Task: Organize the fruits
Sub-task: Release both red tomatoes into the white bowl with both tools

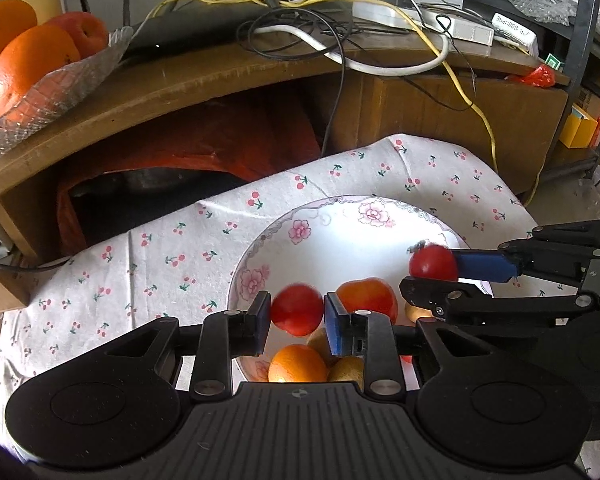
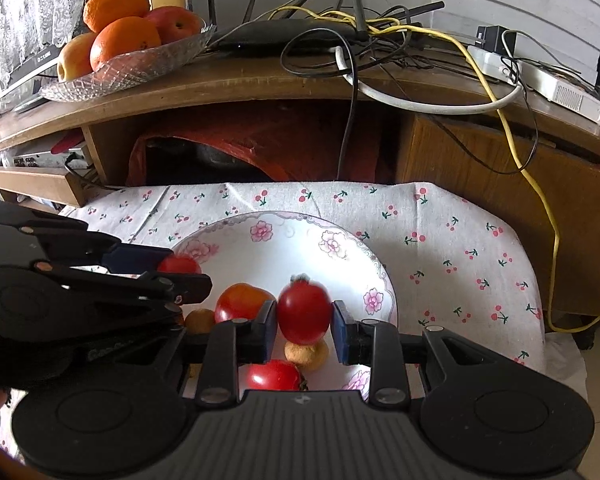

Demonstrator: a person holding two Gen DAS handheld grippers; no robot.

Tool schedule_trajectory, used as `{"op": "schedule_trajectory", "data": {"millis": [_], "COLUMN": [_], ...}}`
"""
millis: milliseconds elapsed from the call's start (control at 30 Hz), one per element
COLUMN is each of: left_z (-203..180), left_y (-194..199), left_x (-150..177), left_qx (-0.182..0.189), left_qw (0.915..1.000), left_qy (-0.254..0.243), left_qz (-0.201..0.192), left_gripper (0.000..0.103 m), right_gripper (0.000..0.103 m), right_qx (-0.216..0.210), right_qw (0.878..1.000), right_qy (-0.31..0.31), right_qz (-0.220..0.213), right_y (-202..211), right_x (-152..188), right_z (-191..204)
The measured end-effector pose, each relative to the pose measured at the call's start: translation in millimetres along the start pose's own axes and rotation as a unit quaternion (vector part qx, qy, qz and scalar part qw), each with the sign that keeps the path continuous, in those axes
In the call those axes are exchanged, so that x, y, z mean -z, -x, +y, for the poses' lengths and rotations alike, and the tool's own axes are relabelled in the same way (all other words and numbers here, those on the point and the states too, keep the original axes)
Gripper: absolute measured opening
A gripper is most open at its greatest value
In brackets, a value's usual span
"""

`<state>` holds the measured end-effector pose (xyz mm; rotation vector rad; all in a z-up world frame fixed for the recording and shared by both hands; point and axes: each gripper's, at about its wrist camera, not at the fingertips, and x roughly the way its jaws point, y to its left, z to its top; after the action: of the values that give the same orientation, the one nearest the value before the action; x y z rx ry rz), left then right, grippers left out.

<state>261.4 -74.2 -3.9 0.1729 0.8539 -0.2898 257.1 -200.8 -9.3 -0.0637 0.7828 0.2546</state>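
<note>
A flowered white plate [image 1: 340, 232] [image 2: 260, 248] lies on a cherry-print cloth and holds several fruits. In the left wrist view my left gripper [image 1: 296, 314] is shut on a red tomato [image 1: 296, 304] just above the plate's near side. My right gripper [image 2: 305, 322] is shut on another red tomato [image 2: 304, 308] over the plate. Each gripper also shows in the other's view: the right gripper [image 1: 432, 274] with its tomato [image 1: 434, 262], the left gripper [image 2: 180, 272] with its tomato [image 2: 179, 265]. Below them lie a red-orange fruit [image 1: 366, 298] [image 2: 240, 300], an orange [image 1: 297, 364], a third tomato [image 2: 272, 374] and small yellowish fruits [image 2: 306, 354].
A cut-glass dish [image 2: 132, 68] [image 1: 60, 88] with oranges and an apple stands on the wooden desk [image 2: 260, 80] behind and above the plate. A router, power strips and tangled cables [image 2: 380, 40] cover the desk's middle and right. A red bag [image 1: 204, 136] fills the space under the desk.
</note>
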Motion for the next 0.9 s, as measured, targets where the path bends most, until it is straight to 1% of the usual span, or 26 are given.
{"op": "schedule_trajectory", "data": {"millis": [67,200,267,500,667,900], "left_z": [2,4,5,6,5,-1], "left_y": [1,3,6,27,47,70], "left_x": [-1,-3,-3,-2,10,37], "left_qx": [-0.002,-0.003,-0.004,-0.003,0.001,0.011], "left_qw": [1.0,1.0,0.9999,0.9997,0.9996,0.9993], "left_qy": [0.004,0.006,0.008,0.004,-0.01,-0.032], "left_qz": [-0.002,-0.006,-0.009,-0.023,-0.025,-0.013], "left_gripper": [0.043,0.045,0.048,0.054,0.061,0.062], "right_gripper": [0.031,0.032,0.032,0.032,0.032,0.032], "right_qx": [-0.001,-0.004,-0.002,0.002,0.0,-0.008], "right_qw": [1.0,1.0,1.0,1.0,1.0,1.0], "right_qy": [0.0,-0.002,-0.004,-0.012,-0.009,-0.007], "right_qz": [-0.003,-0.011,-0.014,-0.022,-0.023,-0.025], "right_y": [1,4,6,20,34,60], "right_x": [-1,-2,-3,-2,4,16], "right_z": [-1,-2,-2,2,9,21]}}
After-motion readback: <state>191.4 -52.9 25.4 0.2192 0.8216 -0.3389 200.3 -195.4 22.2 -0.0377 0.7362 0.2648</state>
